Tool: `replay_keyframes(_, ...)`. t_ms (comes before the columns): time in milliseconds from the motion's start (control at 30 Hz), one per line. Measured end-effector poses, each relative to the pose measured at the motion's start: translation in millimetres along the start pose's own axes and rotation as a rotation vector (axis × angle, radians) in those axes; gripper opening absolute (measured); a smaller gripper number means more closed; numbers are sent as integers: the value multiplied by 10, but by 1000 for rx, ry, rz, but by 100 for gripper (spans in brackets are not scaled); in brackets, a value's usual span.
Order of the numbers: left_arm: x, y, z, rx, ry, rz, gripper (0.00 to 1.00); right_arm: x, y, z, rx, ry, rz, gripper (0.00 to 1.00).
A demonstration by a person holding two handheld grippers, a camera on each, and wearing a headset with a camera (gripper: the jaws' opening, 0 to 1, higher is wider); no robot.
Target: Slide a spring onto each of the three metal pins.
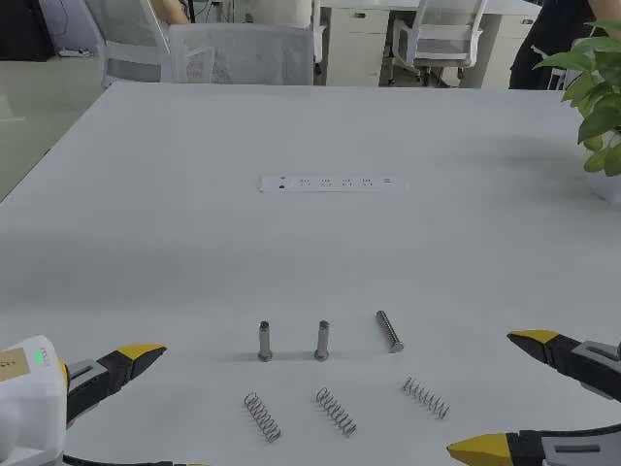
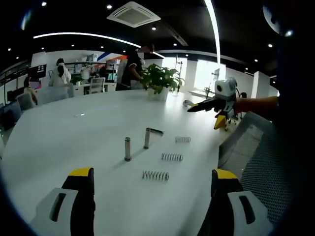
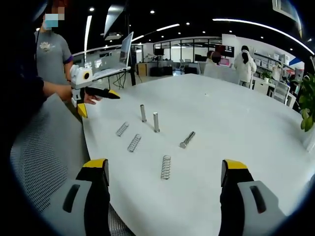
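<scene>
2 pins [image 1: 265,341] upright, 1 pin [image 1: 389,331] lying, 3 springs [image 1: 336,411] loose nearby

The surface [image 1: 194,243] is plain white. Pins [image 1: 265,342] and springs [image 1: 336,411] are silver-grey metal. The fingers [image 1: 553,348] are black with yellow tips.

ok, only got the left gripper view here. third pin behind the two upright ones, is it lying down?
Observer: Yes. Head view shows the third pin lying flat on the table, apart from the upright pins.
Operator: right tool open?
Observer: Right gripper view shows the right tool with jaws wide apart, holding nothing.
Operator: closest spring to it?
Observer: The right-hand spring in the head view, lying just ahead of that tool, untouched.
</scene>
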State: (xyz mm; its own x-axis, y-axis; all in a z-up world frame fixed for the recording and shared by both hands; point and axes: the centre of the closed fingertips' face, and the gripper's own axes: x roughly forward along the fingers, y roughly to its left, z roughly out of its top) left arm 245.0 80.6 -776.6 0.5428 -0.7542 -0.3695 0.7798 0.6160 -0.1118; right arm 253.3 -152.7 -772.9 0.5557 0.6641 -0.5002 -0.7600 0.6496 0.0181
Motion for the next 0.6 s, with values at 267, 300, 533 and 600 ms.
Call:
replay_keyframes(267, -18, 19, 20, 3, -4, 5, 95, -9, -11, 0, 3, -2, -6, 94)
replay_keyframes(300, -19, 20, 18, 4, -2, 5, 95, -7, -1, -1, 2, -1, -4, 94)
replay_keyframes(533, -12, 1, 22, 5, -5, 2, 95, -21, 10, -4, 4, -3, -7, 94)
replay_keyframes(600, -7, -1, 18, 1, -7, 1, 95, -23, 12, -14, 7, 0, -7, 94)
